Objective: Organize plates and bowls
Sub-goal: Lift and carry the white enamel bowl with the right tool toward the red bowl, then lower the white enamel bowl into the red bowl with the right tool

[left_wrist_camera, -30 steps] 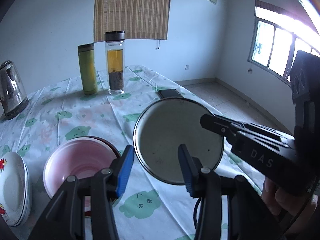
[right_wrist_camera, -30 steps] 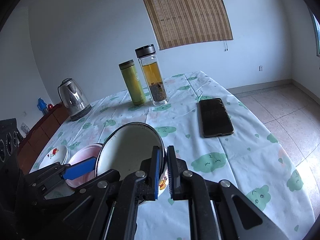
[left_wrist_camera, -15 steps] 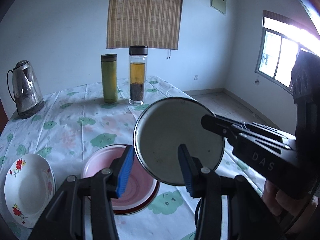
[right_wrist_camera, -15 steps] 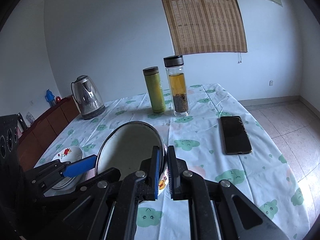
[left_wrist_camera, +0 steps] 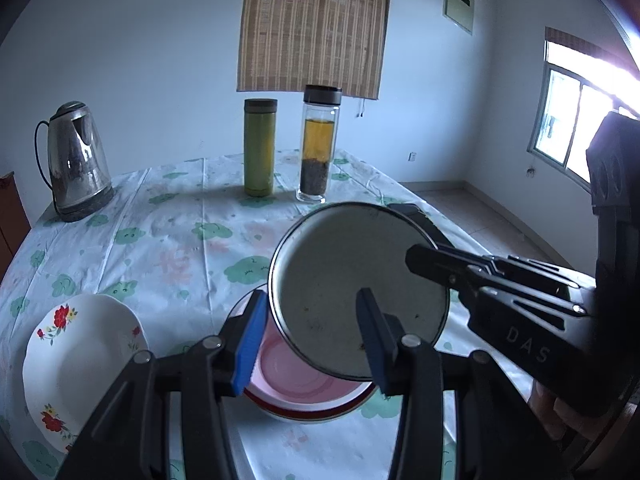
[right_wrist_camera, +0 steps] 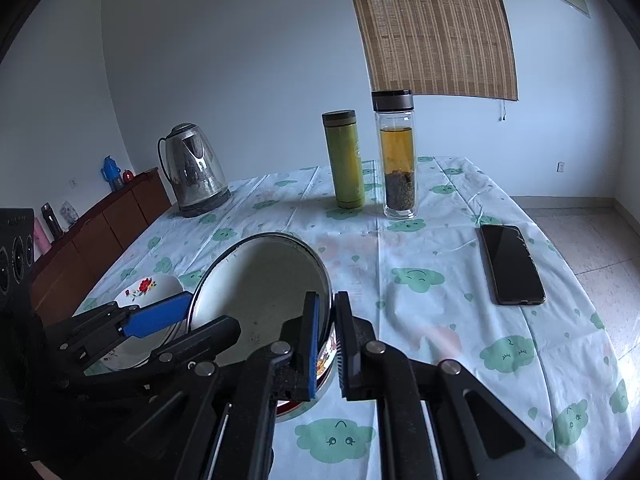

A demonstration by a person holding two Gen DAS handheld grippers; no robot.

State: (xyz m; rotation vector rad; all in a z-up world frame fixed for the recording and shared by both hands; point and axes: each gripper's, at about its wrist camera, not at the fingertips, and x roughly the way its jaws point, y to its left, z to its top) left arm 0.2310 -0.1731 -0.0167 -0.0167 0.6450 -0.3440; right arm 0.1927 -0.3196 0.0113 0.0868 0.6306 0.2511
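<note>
The right tool (right_wrist_camera: 327, 340) was clamped on the rim of a round white enamel bowl with a dark rim (right_wrist_camera: 260, 284), its blue-padded fingers pressed together with only the bowl wall between them. The bowl hung tilted in the air, its mouth turned toward the left tool (left_wrist_camera: 310, 336), whose fingers stood apart and held nothing; the bowl's lower edge lay between them in the left wrist view, though contact could not be told.

The relation that mattered was vertical: the enamel bowl sat directly above a pink bowl with a dark red rim (left_wrist_camera: 296, 384) resting on the cloud-print cloth of the counter (left_wrist_camera: 168, 240). Judging from the task, nesting looked like the step in hand, and it would call for levelling the tilted bowl and lowering it into the pink one. The right tool was the one carrying it, and the left was nearest the pink bowl.

The left wrist view showed the pink bowl's interior and the white flower-painted plate (left_wrist_camera: 80, 360) just to its left. The right wrist view hid most of the pink bowl behind the enamel one, but showed a painted decoration on the enamel bowl's outer wall and a black phone (right_wrist_camera: 512, 264) lying well apart on the right.
</note>
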